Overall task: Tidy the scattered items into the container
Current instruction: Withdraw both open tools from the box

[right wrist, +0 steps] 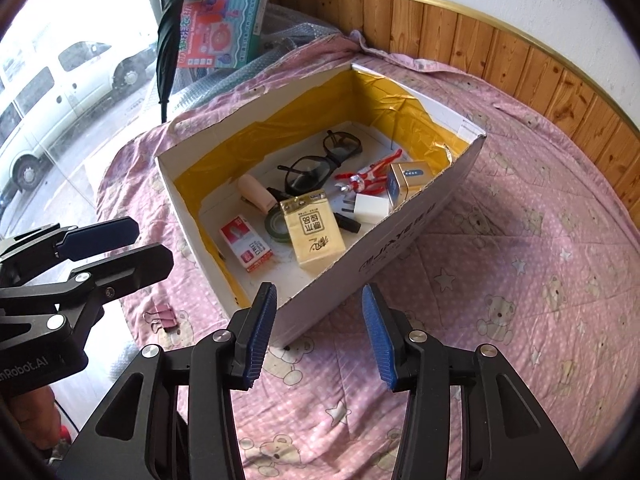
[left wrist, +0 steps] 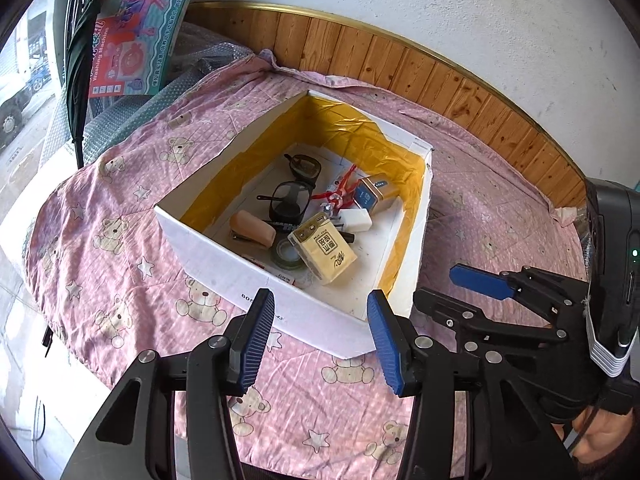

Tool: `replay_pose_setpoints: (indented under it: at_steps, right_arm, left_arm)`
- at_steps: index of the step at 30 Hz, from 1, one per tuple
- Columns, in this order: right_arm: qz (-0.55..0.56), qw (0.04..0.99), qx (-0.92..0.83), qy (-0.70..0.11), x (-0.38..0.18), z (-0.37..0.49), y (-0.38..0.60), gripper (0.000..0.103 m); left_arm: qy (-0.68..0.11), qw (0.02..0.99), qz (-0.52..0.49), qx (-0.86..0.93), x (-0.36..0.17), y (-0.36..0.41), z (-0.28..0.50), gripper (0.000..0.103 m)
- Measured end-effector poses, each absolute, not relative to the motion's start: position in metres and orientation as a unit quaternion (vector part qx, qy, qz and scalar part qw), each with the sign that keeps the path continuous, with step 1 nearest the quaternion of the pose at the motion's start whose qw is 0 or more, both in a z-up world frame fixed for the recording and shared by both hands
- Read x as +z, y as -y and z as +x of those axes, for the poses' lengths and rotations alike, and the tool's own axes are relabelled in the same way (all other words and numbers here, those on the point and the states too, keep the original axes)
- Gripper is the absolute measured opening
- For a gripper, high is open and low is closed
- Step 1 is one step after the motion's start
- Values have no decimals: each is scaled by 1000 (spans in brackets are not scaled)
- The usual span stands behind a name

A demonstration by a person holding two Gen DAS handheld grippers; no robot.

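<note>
White plaster wall (left wrist: 460, 12) over wood wainscot (right wrist: 500, 40) — daylit window (right wrist: 60, 80), parked van (right wrist: 52, 92) outside.

Street-facing home room. Teddy-bear quilt (right wrist: 500, 280) covers the table; behind it wood wainscoting (right wrist: 520, 52), toy washing-machine box (right wrist: 224, 12); left of it, window onto a parked van (right wrist: 60, 92).

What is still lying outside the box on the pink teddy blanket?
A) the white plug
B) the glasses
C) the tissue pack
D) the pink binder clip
D: the pink binder clip lies on the blanket just outside the box, while the glasses, tissue pack and white plug are inside it.
</note>
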State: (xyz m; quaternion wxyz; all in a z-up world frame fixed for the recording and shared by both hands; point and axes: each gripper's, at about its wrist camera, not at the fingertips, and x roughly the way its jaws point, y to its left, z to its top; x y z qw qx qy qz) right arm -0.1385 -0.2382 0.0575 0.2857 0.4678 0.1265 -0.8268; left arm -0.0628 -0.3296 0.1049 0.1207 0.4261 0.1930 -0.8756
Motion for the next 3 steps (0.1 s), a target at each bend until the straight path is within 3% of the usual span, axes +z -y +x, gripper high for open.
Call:
replay_pose_setpoints:
  at_steps: [3]
  right_arm:
    - [463, 284, -830, -129, 60, -137, 240, 48]
  left_arm:
    - [-186, 117, 422, -880, 111, 324, -63, 50]
